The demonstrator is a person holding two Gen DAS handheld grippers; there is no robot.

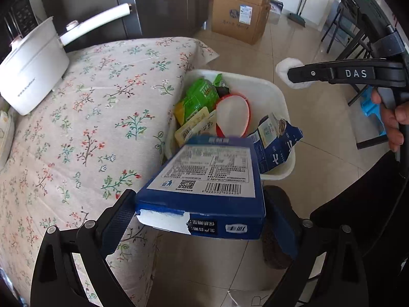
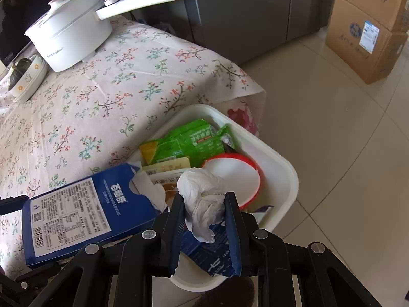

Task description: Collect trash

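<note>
Bin [image 2: 286,176] on floor beside the table's [image 2: 76,107] corner, wrappers [image 2: 194,140] and bowl [image 2: 235,176] inside, carton [image 1: 204,176] and tissue [image 2: 204,199] held above it, pot [image 2: 69,33] at table's far end.

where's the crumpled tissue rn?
Crumpled tissue is pinched in the right tongs, above the white bin beside the floral table, right of the blue carton.

The left gripper [image 1: 199,212] has its jaws spread wide, clamping a flat blue cardboard carton [image 1: 204,176]; the right gripper [image 2: 205,211] pinches a crumpled white tissue [image 2: 204,197].
</note>
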